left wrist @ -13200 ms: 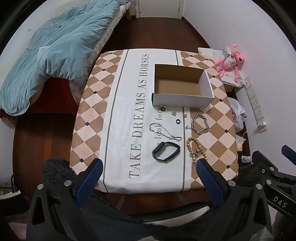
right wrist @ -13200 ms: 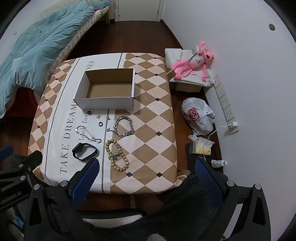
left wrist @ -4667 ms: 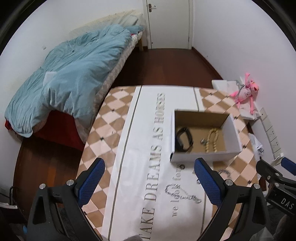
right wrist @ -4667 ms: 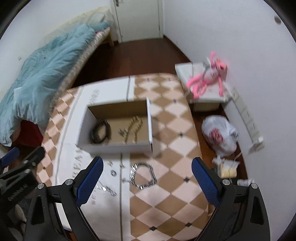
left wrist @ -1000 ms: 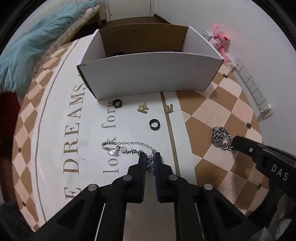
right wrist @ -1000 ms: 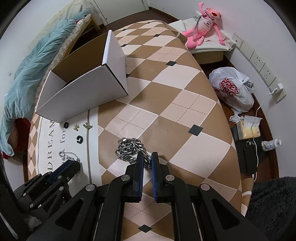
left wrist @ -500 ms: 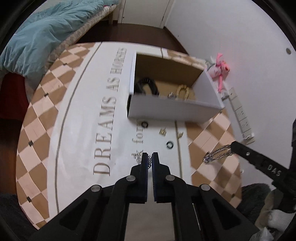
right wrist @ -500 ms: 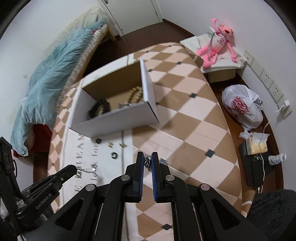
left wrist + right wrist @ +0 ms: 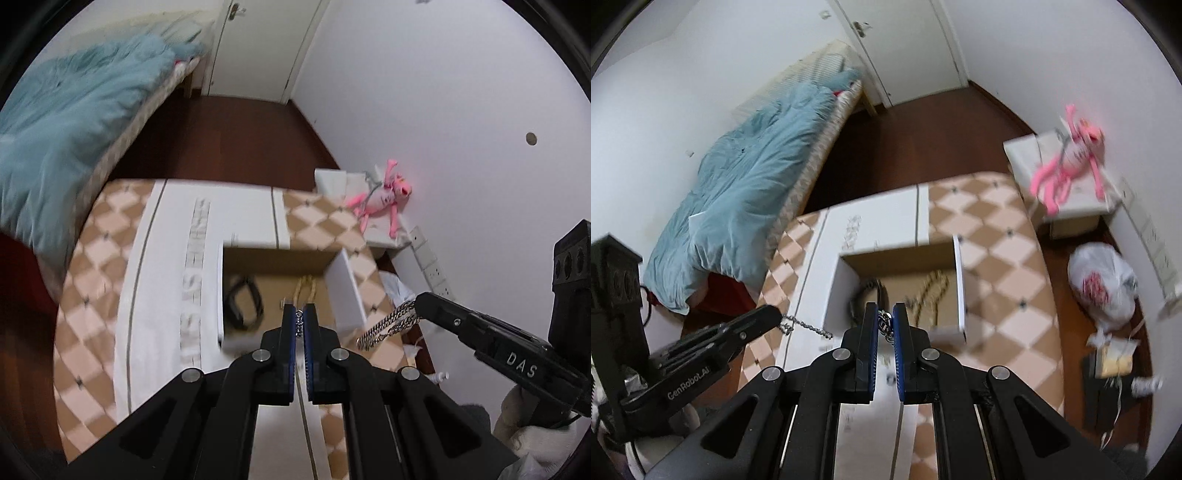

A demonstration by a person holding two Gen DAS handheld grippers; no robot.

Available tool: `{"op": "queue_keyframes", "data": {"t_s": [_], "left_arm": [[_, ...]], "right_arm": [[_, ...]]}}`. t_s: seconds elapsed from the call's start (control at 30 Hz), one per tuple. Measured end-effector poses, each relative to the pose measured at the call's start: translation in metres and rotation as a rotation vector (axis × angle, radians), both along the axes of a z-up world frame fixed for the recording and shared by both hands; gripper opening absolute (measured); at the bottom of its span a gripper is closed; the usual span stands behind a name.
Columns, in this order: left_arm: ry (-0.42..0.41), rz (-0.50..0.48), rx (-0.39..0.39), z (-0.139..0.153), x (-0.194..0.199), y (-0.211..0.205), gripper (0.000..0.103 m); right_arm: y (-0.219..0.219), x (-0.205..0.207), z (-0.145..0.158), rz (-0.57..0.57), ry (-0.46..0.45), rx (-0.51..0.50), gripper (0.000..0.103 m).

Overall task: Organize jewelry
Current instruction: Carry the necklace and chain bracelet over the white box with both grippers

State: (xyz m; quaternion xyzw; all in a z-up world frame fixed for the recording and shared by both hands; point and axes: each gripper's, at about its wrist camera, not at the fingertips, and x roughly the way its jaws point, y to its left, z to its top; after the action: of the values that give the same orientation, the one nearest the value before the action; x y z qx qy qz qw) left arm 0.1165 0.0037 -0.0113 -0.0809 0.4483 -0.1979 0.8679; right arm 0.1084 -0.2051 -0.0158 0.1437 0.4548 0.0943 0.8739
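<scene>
My left gripper [image 9: 300, 314] is shut on a thin silver necklace [image 9: 807, 326], held high above the table and over the open white cardboard box [image 9: 346, 280]. My right gripper [image 9: 885, 314] is shut on a chunky silver chain bracelet [image 9: 388, 325], which dangles to the right of the box. The box [image 9: 833, 284] holds a black band [image 9: 243, 302] and a wooden bead bracelet [image 9: 306, 286]. In the right wrist view the bead bracelet [image 9: 932, 286] lies at the box's right and the left gripper hangs left of the box.
The table carries a checkered brown and white cloth [image 9: 96, 258]. A bed with a blue duvet [image 9: 753, 173] stands at the left. A pink plush toy [image 9: 382, 199] lies on a white box by the right wall, near a plastic bag [image 9: 1102, 286].
Both grippers have lifted their chains off the table, risen and moved forward toward the box. Earlier the black band and bead bracelet went from the table into the box.
</scene>
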Motion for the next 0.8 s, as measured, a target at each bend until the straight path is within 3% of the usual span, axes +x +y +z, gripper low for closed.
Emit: {"op": "queue_keyframes", "data": {"t_s": [0.17, 0.4, 0.6, 0.8], "left_arm": [[0.013, -0.021, 0.031, -0.001, 0.042, -0.010, 0.002], [0.106, -0.044, 0.069, -0.039, 0.092, -0.025, 0.002], [0.190, -0.059, 0.068, -0.066, 0.118, -0.035, 0.002], [0.262, -0.016, 0.163, -0.076, 0.134, -0.044, 0.005]], "right_arm": [[0.009, 0.049, -0.004, 0.024, 0.035, -0.062, 0.008], [0.003, 0.111, -0.050, 0.012, 0.168, -0.102, 0.008], [-0.004, 0.139, -0.080, 0.010, 0.240, -0.154, 0.008], [-0.008, 0.152, -0.099, 0.027, 0.327, -0.169, 0.009]]}}
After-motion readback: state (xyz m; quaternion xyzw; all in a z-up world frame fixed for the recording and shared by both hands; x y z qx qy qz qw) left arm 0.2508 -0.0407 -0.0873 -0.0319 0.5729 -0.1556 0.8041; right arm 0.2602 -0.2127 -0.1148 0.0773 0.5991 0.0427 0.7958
